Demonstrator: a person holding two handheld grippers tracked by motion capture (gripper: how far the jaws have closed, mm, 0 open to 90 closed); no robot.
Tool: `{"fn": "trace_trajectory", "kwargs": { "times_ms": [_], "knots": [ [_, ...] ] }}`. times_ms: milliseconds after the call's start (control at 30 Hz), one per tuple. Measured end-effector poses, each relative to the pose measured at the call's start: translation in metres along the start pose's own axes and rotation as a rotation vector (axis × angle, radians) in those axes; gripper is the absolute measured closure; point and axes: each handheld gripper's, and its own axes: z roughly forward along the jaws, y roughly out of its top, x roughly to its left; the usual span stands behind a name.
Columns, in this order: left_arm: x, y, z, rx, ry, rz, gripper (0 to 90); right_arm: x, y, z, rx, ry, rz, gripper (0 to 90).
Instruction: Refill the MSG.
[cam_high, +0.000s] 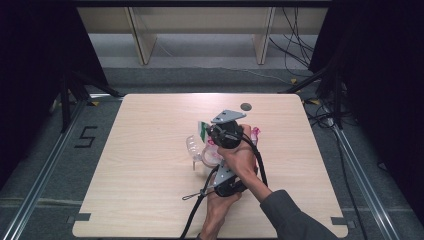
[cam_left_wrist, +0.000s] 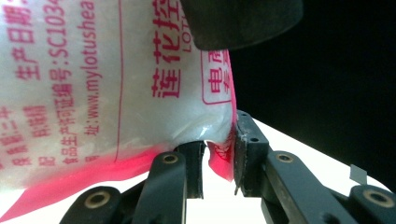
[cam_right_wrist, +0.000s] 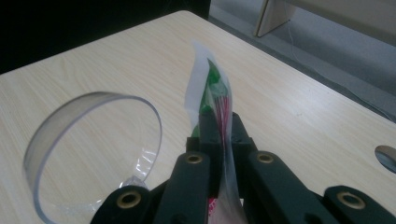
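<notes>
Near the middle of the pale wooden desk (cam_high: 150, 165), both hands work on a white plastic pouch (cam_left_wrist: 93, 93) printed with red Chinese lettering, held off the surface beside a clear plastic cup (cam_right_wrist: 93, 154) that stands with its mouth open. The right tongs (cam_right_wrist: 219, 135) are clamped flat on the pouch's thin top strip, where green and red print shows between the jaws. The left tongs (cam_left_wrist: 219, 163) stand narrow, pinching the pink-edged lower corner of the pouch, with the bulk of its white grainy contents bulging to one side. Judging by the two grips at opposite ends, the step looks like tearing or opening the pouch to pour into the cup. To do it well, the pinch on the seal should stay firm, the pull should run along the seam rather than across it, and the pouch should stay upright and close over the cup so nothing spills. The desk is bare apart from a grey round cable port (cam_high: 245, 106) near its far edge. Beyond it lies grey carpet with a taped numeral, loose cables, black curtains at both sides and light wooden furniture legs at the back.
</notes>
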Motion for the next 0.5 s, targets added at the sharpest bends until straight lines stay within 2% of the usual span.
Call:
{"fn": "trace_trajectory", "kwargs": {
  "times_ms": [33, 133, 200, 233, 367, 400, 433, 467, 500],
  "knots": [
    [-0.0002, 0.0001, 0.0003, -0.003, 0.001, -0.002, 75.3, -0.0004, 0.0004, -0.0005, 0.013, 0.002, -0.004, 89.4],
    [0.0, 0.0002, 0.0001, -0.005, 0.004, -0.004, 75.4, -0.0014, 0.0019, -0.0017, -0.003, 0.017, 0.024, 89.4],
    [0.0002, 0.0002, -0.0001, 0.002, 0.003, 0.001, 75.3, -0.0016, 0.0007, -0.0012, 0.009, 0.007, 0.007, 89.4],
    [0.0, 0.0002, -0.0001, 0.0, 0.002, -0.001, 75.3, -0.0002, 0.0001, 0.0003, -0.002, -0.005, 0.005, 89.5],
    [0.0003, 0.0002, -0.0002, -0.001, 0.0, -0.005, 75.4, -0.0016, 0.0008, -0.0013, 0.005, 0.01, 0.008, 89.4],
    [-0.0034, -0.0002, 0.0023, -0.037, -0.012, -0.05, 75.4, -0.0012, 0.0, -0.0003, 0.002, 0.002, 0.003, 89.4],
    [-0.0054, -0.0001, 0.004, -0.06, -0.012, -0.076, 75.4, -0.0003, -0.0002, -0.0002, 0.008, 0.0, 0.0, 89.4],
    [-0.004, 0.0, 0.0029, -0.046, -0.011, -0.057, 75.3, 0.0002, 0.0, -0.0005, 0.014, 0.0, -0.002, 89.4],
    [0.0003, 0.0004, -0.0003, -0.002, 0.002, -0.004, 75.4, -0.0001, 0.0002, -0.0004, 0.004, 0.0, 0.003, 89.5]
  ]
}}
